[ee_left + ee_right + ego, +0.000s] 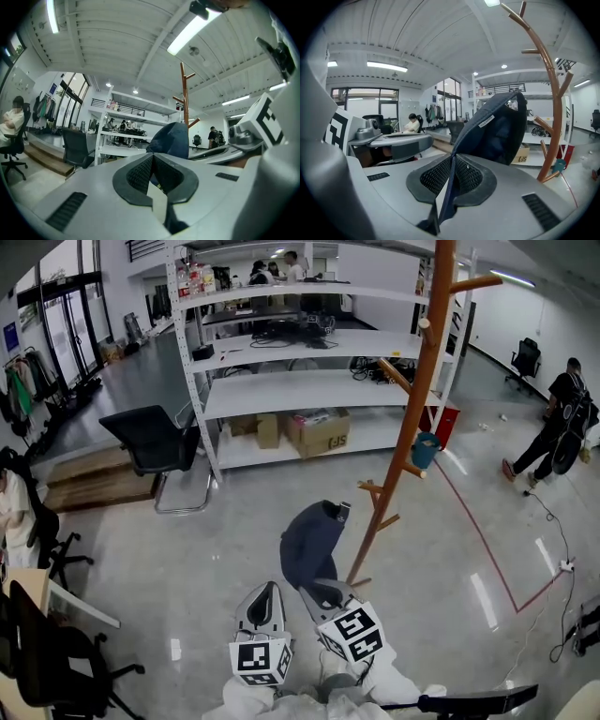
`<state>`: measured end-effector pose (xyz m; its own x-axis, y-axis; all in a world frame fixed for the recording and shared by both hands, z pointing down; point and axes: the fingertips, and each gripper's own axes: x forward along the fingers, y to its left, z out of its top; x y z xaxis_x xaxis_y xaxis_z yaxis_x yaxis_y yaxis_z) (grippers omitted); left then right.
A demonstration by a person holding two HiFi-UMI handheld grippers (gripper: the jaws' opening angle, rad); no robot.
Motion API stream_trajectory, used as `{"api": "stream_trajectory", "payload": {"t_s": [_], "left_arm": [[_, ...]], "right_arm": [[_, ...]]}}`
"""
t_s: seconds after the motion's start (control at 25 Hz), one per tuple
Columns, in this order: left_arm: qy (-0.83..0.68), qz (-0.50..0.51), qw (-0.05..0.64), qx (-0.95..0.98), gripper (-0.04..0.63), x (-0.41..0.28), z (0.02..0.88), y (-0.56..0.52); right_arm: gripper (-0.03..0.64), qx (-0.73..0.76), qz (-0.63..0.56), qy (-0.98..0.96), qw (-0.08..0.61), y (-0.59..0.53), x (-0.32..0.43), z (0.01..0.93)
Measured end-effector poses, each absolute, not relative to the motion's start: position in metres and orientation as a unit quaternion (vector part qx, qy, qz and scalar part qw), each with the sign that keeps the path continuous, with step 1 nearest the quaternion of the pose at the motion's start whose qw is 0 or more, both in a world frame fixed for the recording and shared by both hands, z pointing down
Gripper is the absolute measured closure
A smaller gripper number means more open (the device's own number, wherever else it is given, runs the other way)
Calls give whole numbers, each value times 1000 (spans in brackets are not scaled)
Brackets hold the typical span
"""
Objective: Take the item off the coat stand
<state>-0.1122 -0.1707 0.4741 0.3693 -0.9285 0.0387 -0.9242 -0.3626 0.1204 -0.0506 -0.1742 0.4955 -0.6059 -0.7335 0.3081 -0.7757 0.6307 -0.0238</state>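
Note:
A dark navy cap (309, 540) hangs in the air just left of the wooden coat stand (412, 409), clear of its pegs. My right gripper (316, 590) is shut on the cap's edge; in the right gripper view the fabric (497, 126) runs down between the closed pads of that gripper (453, 158), with the stand (551, 93) to the right. My left gripper (266, 589) sits beside it on the left, shut, with nothing held. In the left gripper view the cap (171, 138) shows beyond that gripper (153, 157). A teal item (424, 450) hangs on a low peg.
White shelving (300, 343) with cardboard boxes (319, 432) stands behind the stand. A black office chair (155, 442) is at the left. A person (558, 423) walks at the far right, another sits at the left edge (14, 512). Red tape (478, 531) crosses the floor.

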Motion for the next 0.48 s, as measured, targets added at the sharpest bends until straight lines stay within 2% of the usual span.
{"api": "stream_trajectory", "payload": {"t_s": [0.48], "left_arm": [[-547, -35, 56, 834, 594, -100, 463, -135]], "right_arm": [[580, 440, 67, -887, 125, -139, -40, 479]]}}
